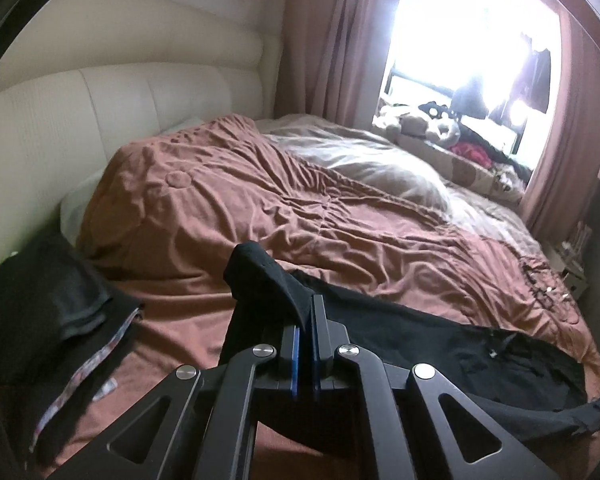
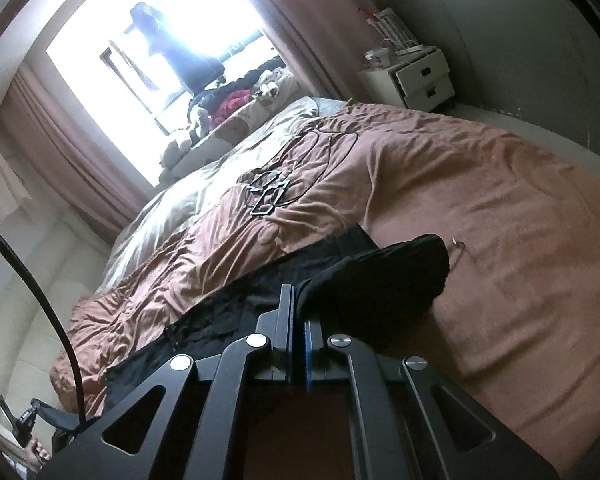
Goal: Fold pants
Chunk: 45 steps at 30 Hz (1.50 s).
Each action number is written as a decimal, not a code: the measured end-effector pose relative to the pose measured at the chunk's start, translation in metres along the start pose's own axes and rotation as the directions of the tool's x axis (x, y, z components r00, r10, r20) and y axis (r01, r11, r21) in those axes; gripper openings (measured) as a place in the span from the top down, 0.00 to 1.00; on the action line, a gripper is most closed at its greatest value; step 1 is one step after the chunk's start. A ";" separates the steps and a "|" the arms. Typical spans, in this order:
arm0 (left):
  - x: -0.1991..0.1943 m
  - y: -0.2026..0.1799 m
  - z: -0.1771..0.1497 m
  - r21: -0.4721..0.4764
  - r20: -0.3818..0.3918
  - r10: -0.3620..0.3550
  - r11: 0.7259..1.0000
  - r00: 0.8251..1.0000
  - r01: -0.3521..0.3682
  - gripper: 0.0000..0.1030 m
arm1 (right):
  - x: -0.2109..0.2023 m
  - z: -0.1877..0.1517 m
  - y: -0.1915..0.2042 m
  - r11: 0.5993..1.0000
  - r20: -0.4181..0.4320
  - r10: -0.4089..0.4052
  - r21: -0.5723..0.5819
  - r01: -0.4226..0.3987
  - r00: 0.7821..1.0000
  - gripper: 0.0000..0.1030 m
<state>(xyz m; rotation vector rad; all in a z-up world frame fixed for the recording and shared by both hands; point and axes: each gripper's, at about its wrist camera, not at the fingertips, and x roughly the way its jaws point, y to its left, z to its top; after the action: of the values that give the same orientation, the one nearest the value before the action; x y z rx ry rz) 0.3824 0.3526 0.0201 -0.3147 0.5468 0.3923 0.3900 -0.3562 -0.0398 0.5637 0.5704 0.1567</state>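
Black pants (image 1: 440, 344) lie stretched across the near part of a bed with a brown quilt (image 1: 260, 200). My left gripper (image 1: 305, 312) is shut on one end of the pants, with a bunch of black cloth (image 1: 260, 276) standing up out of the jaws. In the right wrist view the pants (image 2: 228, 316) run away to the left over the quilt (image 2: 480, 220). My right gripper (image 2: 298, 304) is shut on the other end, with a fold of cloth (image 2: 396, 276) bulging to the right of the fingers.
A stack of dark folded clothes (image 1: 52, 304) lies at the bed's left edge by the cream headboard (image 1: 100, 92). A grey pillow (image 1: 388, 176) and stuffed toys (image 1: 416, 120) sit by the bright window. Cables and a black frame (image 2: 268, 192) lie on the quilt. A white nightstand (image 2: 412, 76) stands beyond the bed.
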 end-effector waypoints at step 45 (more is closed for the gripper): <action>0.320 -0.055 -0.012 0.234 -0.391 0.249 0.958 0.886 -0.165 0.65 | 0.293 0.063 0.030 0.958 -0.177 -0.281 -0.100 0.267 0.943 0.93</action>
<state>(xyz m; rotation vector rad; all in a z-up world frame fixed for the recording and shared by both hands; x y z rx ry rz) 0.6519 0.3878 -0.1575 -0.1476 1.0403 0.4784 0.6693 -0.2746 -0.1168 0.3934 0.8192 -0.0340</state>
